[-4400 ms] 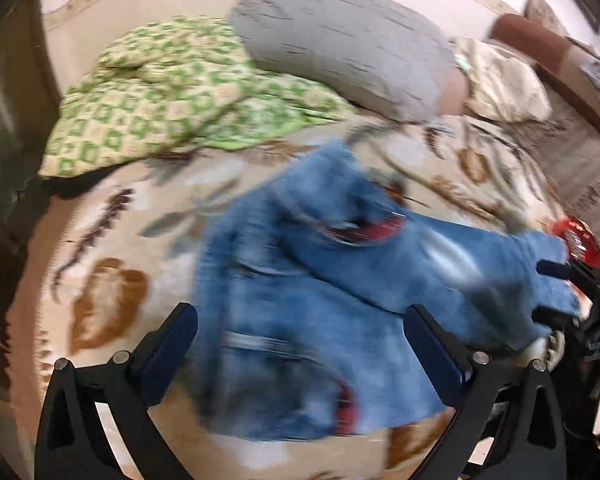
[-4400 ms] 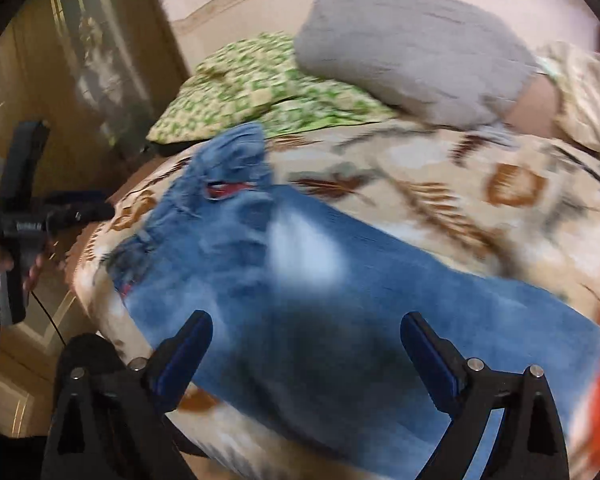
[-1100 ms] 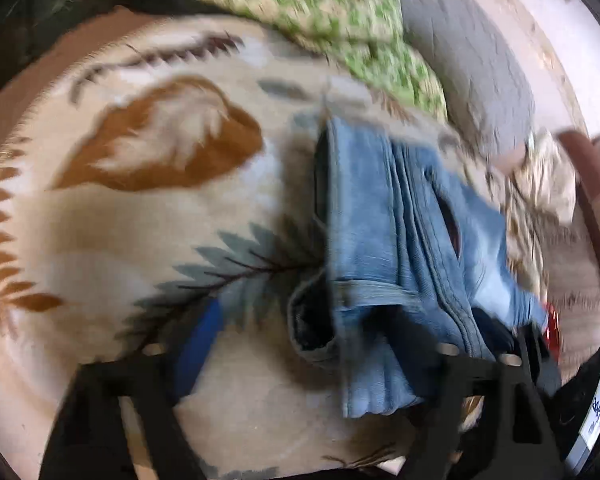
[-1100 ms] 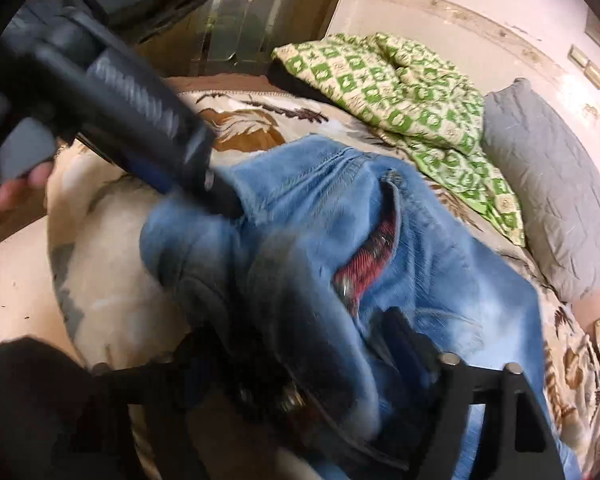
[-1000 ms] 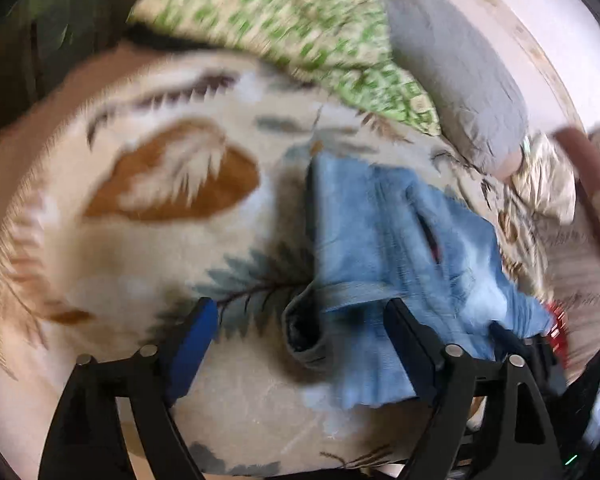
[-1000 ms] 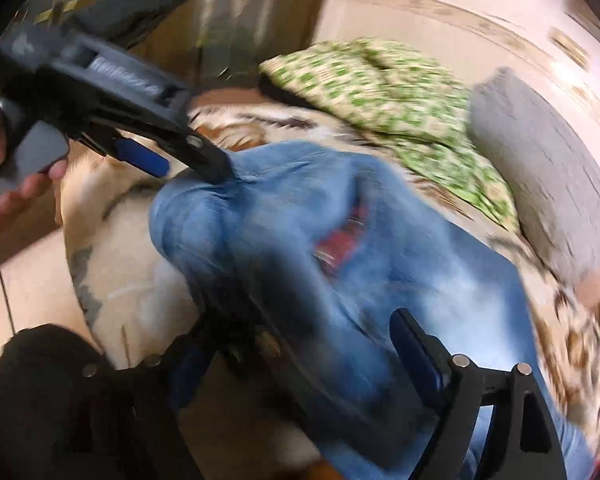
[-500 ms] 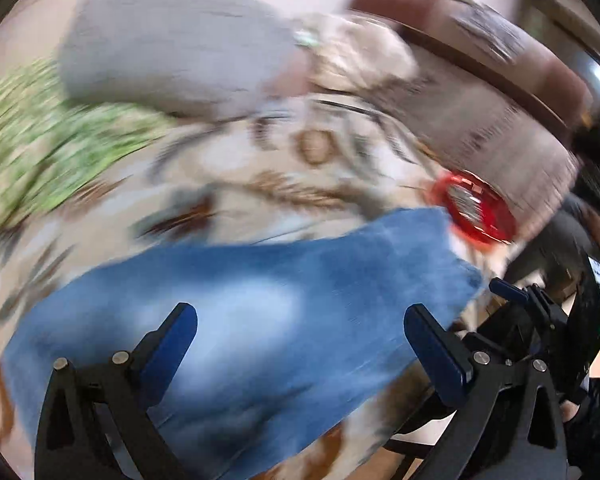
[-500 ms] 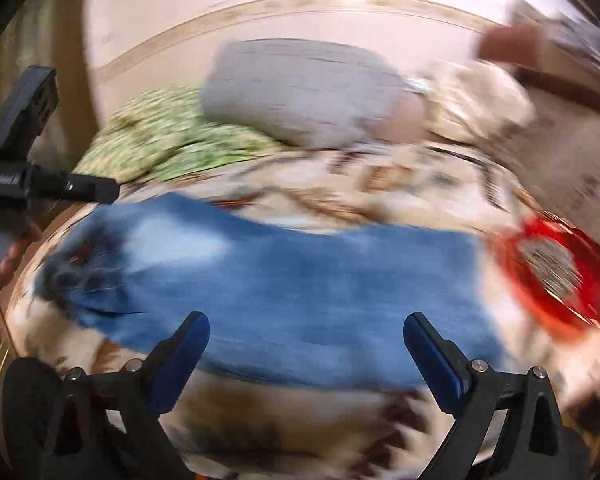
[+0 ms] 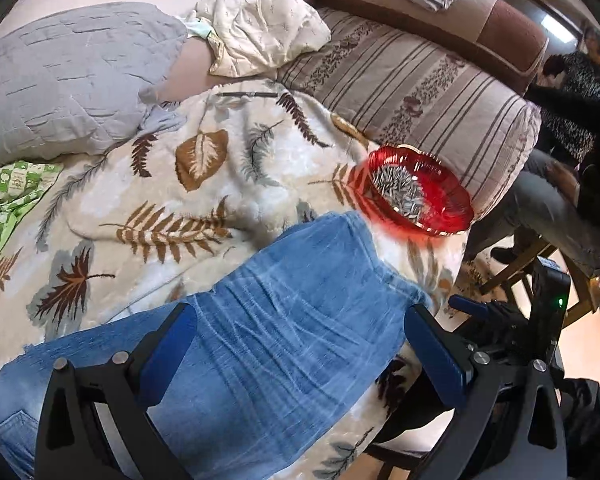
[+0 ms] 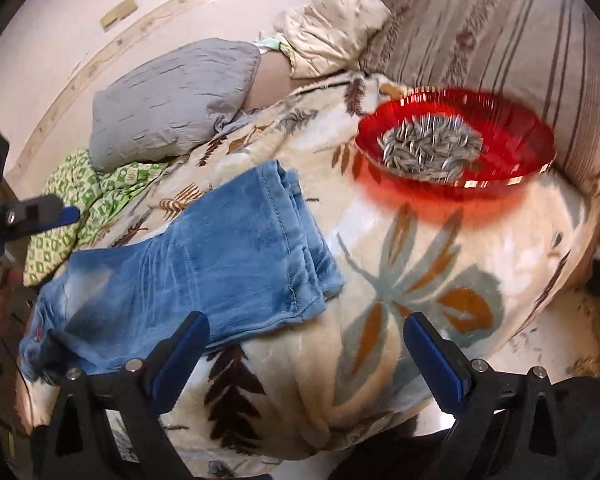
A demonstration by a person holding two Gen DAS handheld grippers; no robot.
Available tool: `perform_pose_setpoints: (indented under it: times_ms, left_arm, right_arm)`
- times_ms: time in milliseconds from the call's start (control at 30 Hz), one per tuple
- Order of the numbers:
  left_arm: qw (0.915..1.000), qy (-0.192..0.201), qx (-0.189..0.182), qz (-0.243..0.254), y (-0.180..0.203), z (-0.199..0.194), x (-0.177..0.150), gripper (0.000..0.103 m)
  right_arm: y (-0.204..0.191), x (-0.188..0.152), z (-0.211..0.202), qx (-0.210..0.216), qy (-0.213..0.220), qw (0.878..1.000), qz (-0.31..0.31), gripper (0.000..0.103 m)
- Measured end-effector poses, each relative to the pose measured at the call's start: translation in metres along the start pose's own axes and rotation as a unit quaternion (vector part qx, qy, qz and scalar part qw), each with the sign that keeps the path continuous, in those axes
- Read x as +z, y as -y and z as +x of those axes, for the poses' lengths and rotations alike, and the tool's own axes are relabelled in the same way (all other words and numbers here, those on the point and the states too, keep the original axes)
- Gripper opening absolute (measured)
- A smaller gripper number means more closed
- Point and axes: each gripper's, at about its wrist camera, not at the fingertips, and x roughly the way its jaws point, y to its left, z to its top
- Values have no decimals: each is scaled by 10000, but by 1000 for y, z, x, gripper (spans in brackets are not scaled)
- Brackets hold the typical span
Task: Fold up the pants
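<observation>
Blue jeans (image 9: 268, 344) lie flat on a leaf-patterned blanket (image 9: 204, 184), folded lengthwise with the legs stacked. The leg hems (image 10: 300, 248) point toward a red bowl. My left gripper (image 9: 300, 344) is open and hovers over the lower legs, holding nothing. My right gripper (image 10: 306, 344) is open and empty, just off the hem end near the blanket's front edge. The jeans also show in the right wrist view (image 10: 204, 264), with the waist end at the far left. The left gripper's tip (image 10: 40, 212) shows at that view's left edge.
A red bowl (image 9: 452, 208) of sunflower seeds sits on the blanket just beyond the hems; it also shows in the right wrist view (image 10: 512, 136). A grey pillow (image 9: 68, 76), a green checked quilt (image 10: 84, 196), a cream cloth (image 9: 260, 32) and a striped sofa (image 9: 412, 80) surround the blanket. A person (image 9: 580, 128) sits at right.
Both grippers let go of the waist end and swung right to the leg hems. The jeans now lie flat and stretched out. Both grippers are open.
</observation>
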Motion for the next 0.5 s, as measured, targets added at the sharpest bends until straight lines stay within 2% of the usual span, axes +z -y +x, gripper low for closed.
perform_pose_setpoints:
  times_ms: [200,300,400,500]
  left_arm:
    - [9995,-225,162,135,1,12,2,103]
    - [9988,-223,148,408,10,21,12,103]
    - [9961,-311,136,813,23,44,27,103]
    - [9943,-560,12,910,33,76,45,103]
  right_arm:
    - [8,-5,23,365,-163,9988,287,99]
    - [12,-3,33,539,-193,9973,462,99]
    - [13,3,37,716,-64,9959,555,100]
    - [13,6,42,937,-42,9940,570,99]
